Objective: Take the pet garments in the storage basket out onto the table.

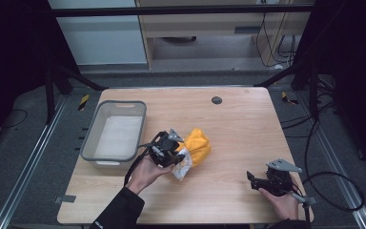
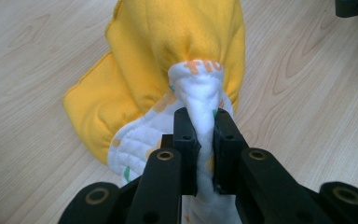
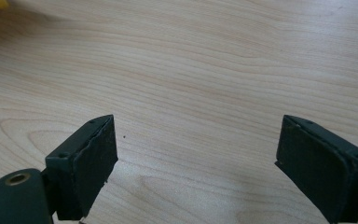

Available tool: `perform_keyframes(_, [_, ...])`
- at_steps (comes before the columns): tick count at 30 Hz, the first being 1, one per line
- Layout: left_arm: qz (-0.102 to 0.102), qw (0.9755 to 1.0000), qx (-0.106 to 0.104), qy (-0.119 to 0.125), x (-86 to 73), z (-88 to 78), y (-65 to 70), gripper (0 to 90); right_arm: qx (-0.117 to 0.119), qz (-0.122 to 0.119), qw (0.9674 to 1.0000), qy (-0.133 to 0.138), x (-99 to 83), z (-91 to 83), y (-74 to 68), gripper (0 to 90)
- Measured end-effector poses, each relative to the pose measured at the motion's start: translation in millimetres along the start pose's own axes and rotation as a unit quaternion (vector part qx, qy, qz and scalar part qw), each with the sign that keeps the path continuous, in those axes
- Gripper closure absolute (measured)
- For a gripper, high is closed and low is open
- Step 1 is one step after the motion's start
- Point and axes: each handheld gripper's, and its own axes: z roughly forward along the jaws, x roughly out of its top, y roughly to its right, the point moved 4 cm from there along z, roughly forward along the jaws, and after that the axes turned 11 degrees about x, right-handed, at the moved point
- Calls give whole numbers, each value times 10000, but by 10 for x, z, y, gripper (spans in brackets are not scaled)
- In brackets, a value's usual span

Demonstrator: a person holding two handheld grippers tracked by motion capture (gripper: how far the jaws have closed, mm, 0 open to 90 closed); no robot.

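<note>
A yellow cloth with a white printed lining (image 1: 198, 145) lies bunched near the middle of the wooden table (image 1: 238, 129). My left gripper (image 1: 180, 157) is shut on a fold of the cloth's white lining (image 2: 203, 100), and the yellow side (image 2: 168, 46) bulges beyond the jaws. My right gripper (image 1: 252, 180) rests at the table's front right, open wide, with bare wood between its fingers (image 3: 91, 154).
A grey plastic bin (image 1: 95, 143) stands at the table's left side, just left of my left hand. A small dark round cap (image 1: 216, 100) sits in the table top near the far edge. Cables (image 1: 333, 191) trail off the right side.
</note>
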Motion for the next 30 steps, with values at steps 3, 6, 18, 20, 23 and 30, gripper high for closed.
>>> perform_keyframes(3, [26, 10000, -24, -4, -3, 45, 31, 822, 9, 17, 10000, -4, 0, -1, -3, 121])
perform_keyframes(6, [41, 10000, -68, -25, -4, 94, 61, 821, -3, 9, 10000, 0, -1, 0, 1, 121])
perform_keyframes(18, [100, 9997, -192, -82, -13, 239, 155, 804, -2, 9, 10000, 1, -3, -4, 2, 121])
perform_keyframes(20, [133, 9996, -212, -134, -26, 266, 157, 792, 17, 42, 10000, -8, -3, -4, -4, 121])
perform_keyframes(23, [121, 9996, -228, -149, -34, 286, 166, 779, 5, 31, 10000, -12, -4, -2, -2, 121])
perform_keyframes(30, [137, 9993, -267, -237, -63, 352, 197, 748, 11, 42, 10000, -19, -5, -5, -4, 121])
